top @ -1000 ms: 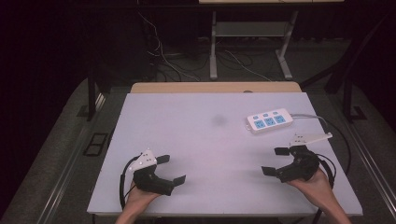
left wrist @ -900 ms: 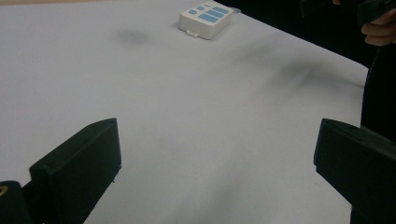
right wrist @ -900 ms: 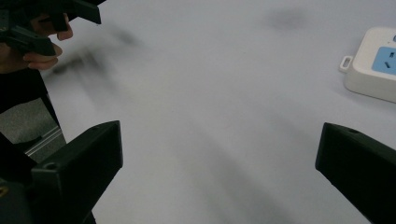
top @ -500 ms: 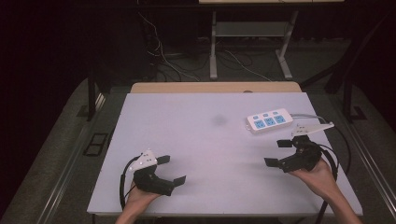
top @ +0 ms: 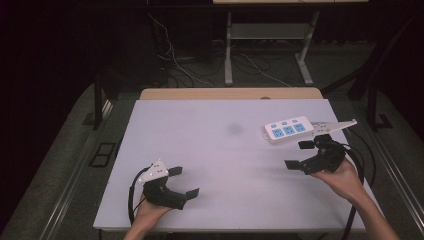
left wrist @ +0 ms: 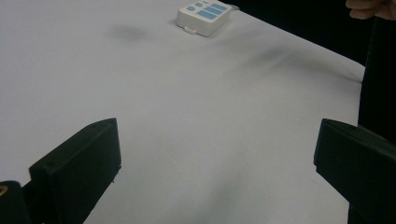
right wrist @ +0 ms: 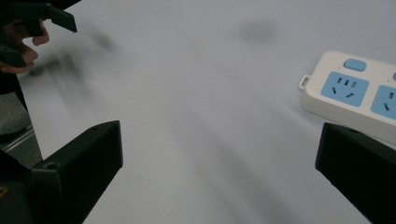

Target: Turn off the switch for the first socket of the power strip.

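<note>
High view: white rectangular table (top: pixel 220 150) w/ a white plastic power strip w/ blue sockets (top: pixel 288 129) lying flat at approx 2 o'clock from table centre, near the right edge. A faint grey smudge (top: pixel 234 129) marks the tabletop just at the strip's 9 o'clock side.

Right gripper (top: pixel 300 155), black, held in the person's right hand (top: pixel 342 177), sits just at 6 o'clock of the strip, close but not touching. Its fingers (top: pixel 291 165) are spread wide apart, nothing between them, pointing toward 9–10 o'clock across the table. A grey three-cornered plate (top: pixel 336 127) on top of it reaches out toward 2 o'clock beside the strip's end. Cable (top: pixel 361 165) loops off toward the table's right edge.

Right gripper view: both black fingers (right wrist: pixel 77 168) rise at the bottom corners, far apart; the strip (right wrist: pixel 355 93) lies at 2 o'clock, one blue socket and a blue switch clear, bare table between.

Left gripper (top: pixel 183 182) is at approx 7 o'clock of table centre, near the front edge, held by the left hand (top: pixel 150 212); fingers also wide apart, empty, aimed toward 3 o'clock. Well apart from the strip.

Left gripper view: fingers (left wrist: pixel 79 163) apart at both bottom corners, strip (left wrist: pixel 204 11) small and far off at 12 o'clock, smudge (left wrist: pixel 128 31) at its 9 o'clock.
</note>
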`<state>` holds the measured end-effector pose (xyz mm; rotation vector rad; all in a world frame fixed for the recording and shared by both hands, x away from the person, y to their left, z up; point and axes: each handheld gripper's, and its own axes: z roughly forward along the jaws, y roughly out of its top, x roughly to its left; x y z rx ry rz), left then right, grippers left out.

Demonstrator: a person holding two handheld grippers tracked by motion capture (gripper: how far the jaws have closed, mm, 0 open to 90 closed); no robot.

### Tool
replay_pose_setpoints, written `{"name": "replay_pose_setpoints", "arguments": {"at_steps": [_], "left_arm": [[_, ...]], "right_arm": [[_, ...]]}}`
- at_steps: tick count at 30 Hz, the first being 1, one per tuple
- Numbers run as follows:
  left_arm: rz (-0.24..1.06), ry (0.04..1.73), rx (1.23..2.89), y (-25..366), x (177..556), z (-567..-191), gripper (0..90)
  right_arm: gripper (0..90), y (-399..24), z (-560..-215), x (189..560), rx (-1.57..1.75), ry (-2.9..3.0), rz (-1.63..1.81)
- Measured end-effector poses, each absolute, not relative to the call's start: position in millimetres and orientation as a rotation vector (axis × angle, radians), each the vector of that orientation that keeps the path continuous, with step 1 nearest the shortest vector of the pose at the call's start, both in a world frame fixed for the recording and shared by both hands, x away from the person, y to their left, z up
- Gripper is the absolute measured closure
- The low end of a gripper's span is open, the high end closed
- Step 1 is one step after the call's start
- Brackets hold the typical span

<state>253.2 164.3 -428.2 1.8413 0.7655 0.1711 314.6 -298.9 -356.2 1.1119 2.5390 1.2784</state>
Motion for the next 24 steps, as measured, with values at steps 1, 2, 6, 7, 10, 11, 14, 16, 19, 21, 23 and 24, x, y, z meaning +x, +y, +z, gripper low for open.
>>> {"name": "replay_pose_setpoints", "arguments": {"at_steps": [1,2,6,7,10,11,14,16,19,21,23,24], "left_arm": [[0.171,0.766,1.841,164,253,-428,0.0],[0.169,0.768,1.843,164,253,-429,0.0],[0.166,0.768,1.846,164,253,-429,0.0],[0.165,0.768,1.846,164,253,-429,0.0],[0.165,0.769,1.847,164,254,-429,0.0],[0.165,0.769,1.847,164,254,-429,0.0],[0.166,0.768,1.847,165,254,-429,0.0],[0.165,0.769,1.847,165,254,-429,0.0],[0.164,0.770,1.848,165,253,-429,0.0],[0.165,0.770,1.848,165,254,-429,0.0],[0.172,0.770,1.846,165,253,-429,0.0],[0.170,0.772,1.843,166,253,-429,0.0]], "right_arm": [[0.4,-299,-356,315,1.112,2.539,1.278],[0.5,-300,-355,318,1.111,2.537,1.276],[0.5,-302,-351,324,1.122,2.539,1.255],[0.5,-303,-350,326,1.125,2.541,1.248],[0.5,-304,-347,331,1.126,2.535,1.246],[0.5,-305,-346,333,1.133,2.533,1.240],[0.5,-306,-345,338,1.142,2.535,1.221],[0.4,-308,-345,342,1.149,2.533,1.215],[0.5,-310,-346,348,1.168,2.530,1.212],[0.5,-311,-347,352,1.179,2.529,1.205],[0.5,-313,-349,356,1.189,2.527,1.198],[0.5,-313,-349,358,1.197,2.523,1.191]]}}
